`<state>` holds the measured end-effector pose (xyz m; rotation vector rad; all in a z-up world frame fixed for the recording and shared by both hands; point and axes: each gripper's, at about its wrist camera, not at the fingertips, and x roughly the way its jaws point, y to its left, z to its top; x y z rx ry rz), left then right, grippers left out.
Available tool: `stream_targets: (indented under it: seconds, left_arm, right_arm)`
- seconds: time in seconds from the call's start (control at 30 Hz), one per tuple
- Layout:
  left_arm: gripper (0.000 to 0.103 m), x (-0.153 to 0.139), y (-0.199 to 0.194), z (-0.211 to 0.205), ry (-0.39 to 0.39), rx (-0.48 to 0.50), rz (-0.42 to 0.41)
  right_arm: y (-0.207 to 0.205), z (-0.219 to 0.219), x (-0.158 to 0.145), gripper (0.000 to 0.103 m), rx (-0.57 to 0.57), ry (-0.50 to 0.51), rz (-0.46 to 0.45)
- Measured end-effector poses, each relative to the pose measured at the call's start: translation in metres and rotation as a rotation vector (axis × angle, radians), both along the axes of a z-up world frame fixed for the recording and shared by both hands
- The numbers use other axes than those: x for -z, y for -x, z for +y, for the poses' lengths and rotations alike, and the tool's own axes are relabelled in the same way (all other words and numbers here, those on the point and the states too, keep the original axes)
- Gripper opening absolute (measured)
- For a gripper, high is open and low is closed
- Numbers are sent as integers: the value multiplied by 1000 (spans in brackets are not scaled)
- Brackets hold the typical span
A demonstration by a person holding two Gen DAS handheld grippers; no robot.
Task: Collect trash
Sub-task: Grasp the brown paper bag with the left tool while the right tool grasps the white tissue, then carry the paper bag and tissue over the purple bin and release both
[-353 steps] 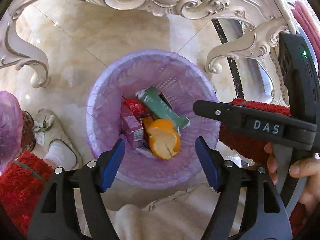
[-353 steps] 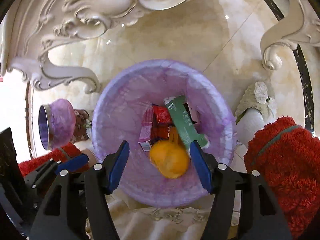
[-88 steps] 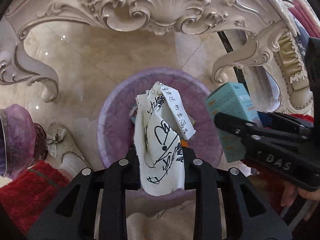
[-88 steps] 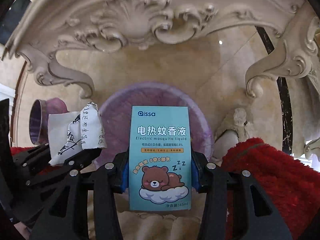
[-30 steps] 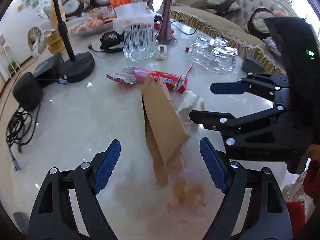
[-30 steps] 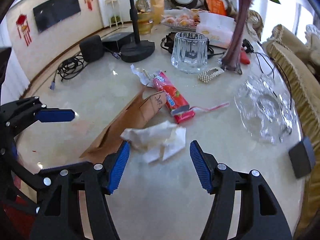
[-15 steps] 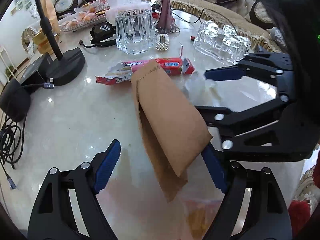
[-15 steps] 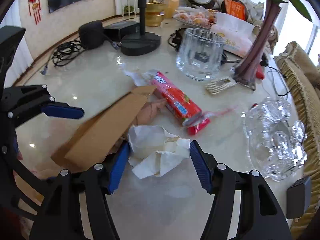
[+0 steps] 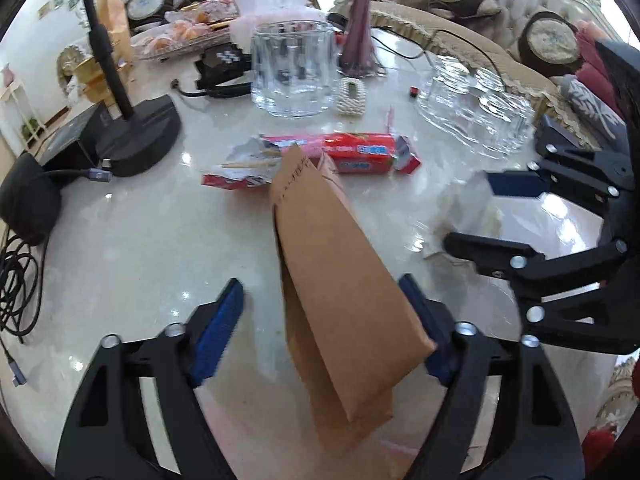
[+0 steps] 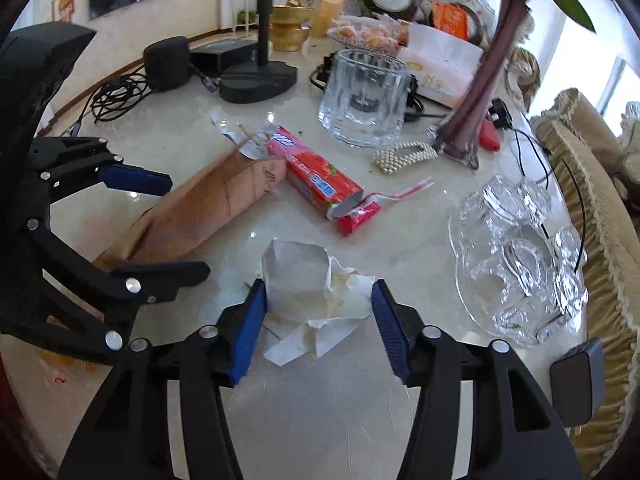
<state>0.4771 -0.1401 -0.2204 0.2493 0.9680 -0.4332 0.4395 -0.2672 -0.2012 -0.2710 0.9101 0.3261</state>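
— Glossy cream marble table [image 10: 192,132], isn't it? What's scattered on it?

— A flat, creased brown kraft paper bag [image 9: 344,300] lying lengthwise, a crinkly red foil wrapper [image 9: 344,154] torn open at both ends just behind it, and a crumpled white paper [image 10: 316,296], stained and ragged at the edges. Further back stand a ribbed glass bowl [image 10: 366,98], a slim purple vase [image 10: 480,92] and a lumpy cut-glass dish [image 10: 520,256].

— And the left gripper [image 9: 324,320]?

— Its blue ribbed pads straddle the bag's near end. The jaws have just been closing; the right pad sits against the bag's edge, the left one is apart from it, so nothing is pinched.

— The right gripper [image 10: 318,322]?

— Also just been closing, around the crumpled paper. The paper fills the gap between the pads and brushes them, but whether they press it, I cannot tell.
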Motion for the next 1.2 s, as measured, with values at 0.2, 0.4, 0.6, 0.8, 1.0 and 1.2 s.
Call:
stream_targets:
  seconds: [0.2,0.4,0.6,0.8,1.0,1.2]
  left_arm:
    - [37,-8,-6,15,50,-67,42]
    - [36,-39,18,27,94,-57,-19]
    - [36,-108,100,58,161,-20,-89]
    - [36,-116,247,88,187,22,-78]
    - [36,-22,345,103,254,-35,137]
    - [36,113,364,100,285,-180,401]
  right_arm:
    - [5,-11,-7,25,58,-59,9]
    - [20,-24,-21,23,131,-174,4]
    - [79,-28,-66,23,157,-273,-72]
    - [203,-3,-107,23,106,-344,-132]
    - [304,30,-53,23,149,-384,16]
    - [328,57,77,23,276,-339,317]
